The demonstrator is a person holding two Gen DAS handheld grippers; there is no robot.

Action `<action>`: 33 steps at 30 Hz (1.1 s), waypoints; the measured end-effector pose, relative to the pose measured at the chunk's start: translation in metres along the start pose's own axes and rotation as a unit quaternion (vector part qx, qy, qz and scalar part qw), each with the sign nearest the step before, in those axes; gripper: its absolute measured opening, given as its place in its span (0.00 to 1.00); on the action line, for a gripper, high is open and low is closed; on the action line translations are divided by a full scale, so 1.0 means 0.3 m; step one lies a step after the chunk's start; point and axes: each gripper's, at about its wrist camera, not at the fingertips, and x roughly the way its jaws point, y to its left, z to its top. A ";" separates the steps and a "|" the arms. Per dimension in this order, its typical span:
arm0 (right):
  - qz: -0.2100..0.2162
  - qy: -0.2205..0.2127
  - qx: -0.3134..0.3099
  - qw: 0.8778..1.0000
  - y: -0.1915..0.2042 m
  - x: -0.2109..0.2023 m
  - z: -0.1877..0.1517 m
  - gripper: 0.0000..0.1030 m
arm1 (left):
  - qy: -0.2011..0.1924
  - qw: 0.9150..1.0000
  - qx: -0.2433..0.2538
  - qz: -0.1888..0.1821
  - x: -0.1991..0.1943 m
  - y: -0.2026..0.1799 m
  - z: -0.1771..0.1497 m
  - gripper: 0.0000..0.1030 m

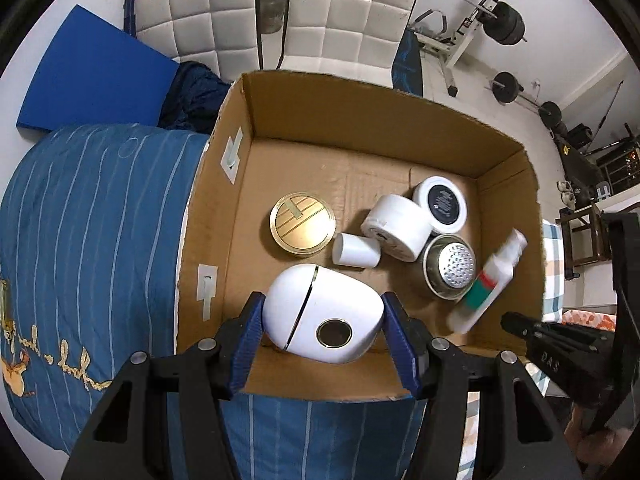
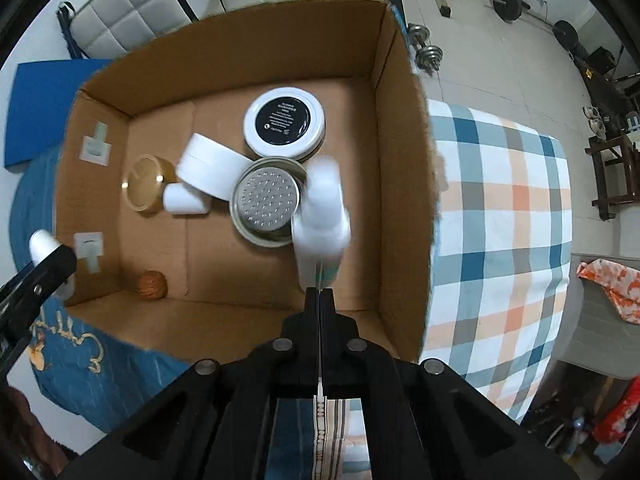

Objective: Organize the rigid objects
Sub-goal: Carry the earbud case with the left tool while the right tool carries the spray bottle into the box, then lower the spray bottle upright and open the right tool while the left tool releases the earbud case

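My left gripper (image 1: 322,320) is shut on a white egg-shaped case (image 1: 320,316) and holds it over the near edge of the cardboard box (image 1: 360,120). My right gripper (image 2: 320,292) is shut with nothing between its fingers. Just ahead of it a white spray bottle (image 2: 320,224) shows blurred inside the box; it also shows in the left wrist view (image 1: 488,280). The box holds a gold tin (image 1: 302,224), a small white cup (image 1: 356,250), a white round tub (image 1: 396,226), a black-topped jar (image 1: 440,204) and a perforated metal cup (image 1: 450,270).
A small brown ball (image 2: 152,285) lies in the box's near left corner. The box sits on a bed with a blue striped cover (image 1: 100,220) and a plaid cover (image 2: 500,220). White padded chairs (image 1: 344,12) and gym equipment (image 1: 500,20) stand behind.
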 end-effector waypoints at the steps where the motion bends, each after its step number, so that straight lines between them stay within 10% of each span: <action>1: -0.006 0.005 0.000 1.000 0.003 0.017 0.013 0.00 | 0.001 1.000 -0.001 0.000 0.007 0.002 0.003 0.54; 11: -0.021 0.017 0.018 0.999 0.007 0.131 0.104 0.00 | 0.023 1.000 -0.001 0.010 0.081 0.030 0.052 0.54; 24: -0.009 0.028 0.022 0.999 0.045 0.187 0.127 0.00 | 0.177 0.984 0.004 -0.001 0.375 0.065 0.088 0.54; 33: -0.007 0.036 0.015 0.999 0.065 0.199 0.123 0.01 | 0.183 0.983 -0.010 0.025 0.482 0.093 0.125 0.54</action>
